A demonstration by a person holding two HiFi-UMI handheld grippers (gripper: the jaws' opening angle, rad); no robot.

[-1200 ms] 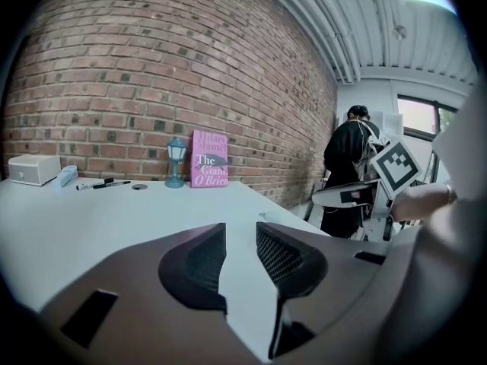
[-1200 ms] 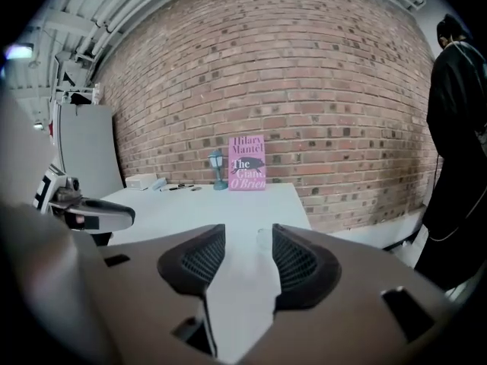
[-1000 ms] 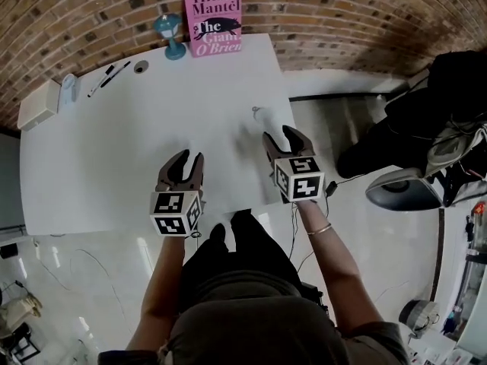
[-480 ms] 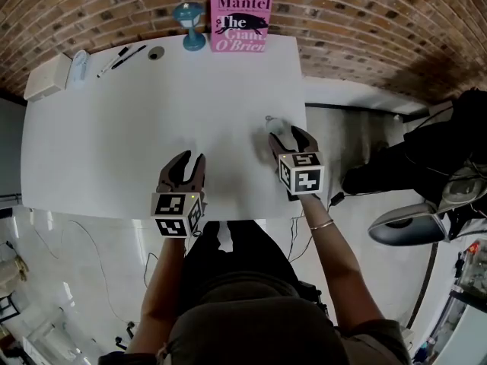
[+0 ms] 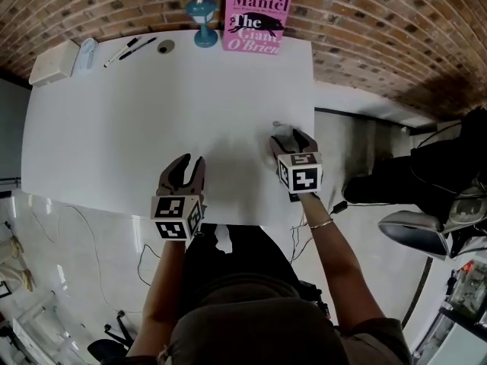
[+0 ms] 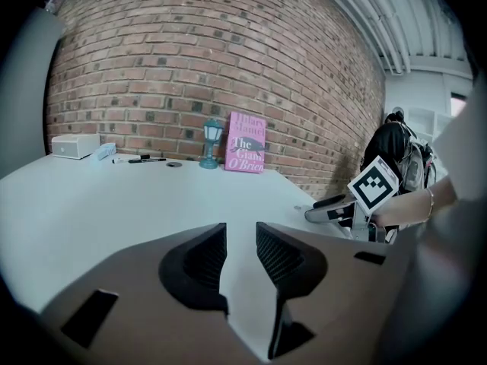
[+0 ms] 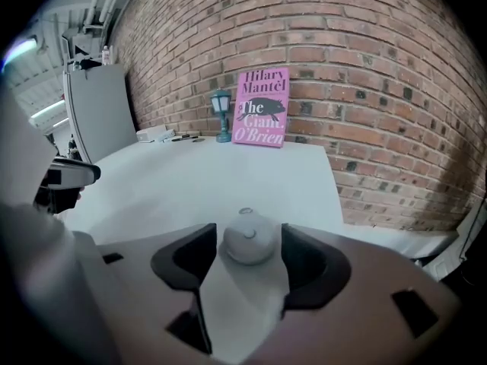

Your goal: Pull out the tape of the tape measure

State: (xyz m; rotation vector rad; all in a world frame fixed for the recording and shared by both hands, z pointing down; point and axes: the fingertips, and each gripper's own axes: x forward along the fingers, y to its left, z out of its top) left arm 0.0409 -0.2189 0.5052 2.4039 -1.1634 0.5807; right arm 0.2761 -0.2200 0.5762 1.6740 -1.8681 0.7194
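Observation:
The tape measure (image 7: pixel 247 242) is a small round white case with a little ring at its far side. It lies on the white table (image 5: pixel 152 112) near the right edge. My right gripper (image 5: pixel 290 138) has a jaw on each side of it. The jaws are opening, and a thin gap shows between each pad and the case. My left gripper (image 5: pixel 186 166) hovers over the table's near edge, left of the right one. Its jaws (image 6: pixel 241 253) stand a little apart with nothing between them.
A pink book (image 5: pixel 257 14) and a small blue lantern (image 5: pixel 203 11) stand against the brick wall at the table's far edge. Two markers (image 5: pixel 137 46), a small round disc (image 5: pixel 165 46) and a white box (image 5: pixel 53 61) lie at the far left. The table's right edge runs just beside the right gripper.
The right gripper has moved forward so the tape measure now sits between its jaws. The left gripper has held its place. The head camera has shifted, so the table sits lower in view.

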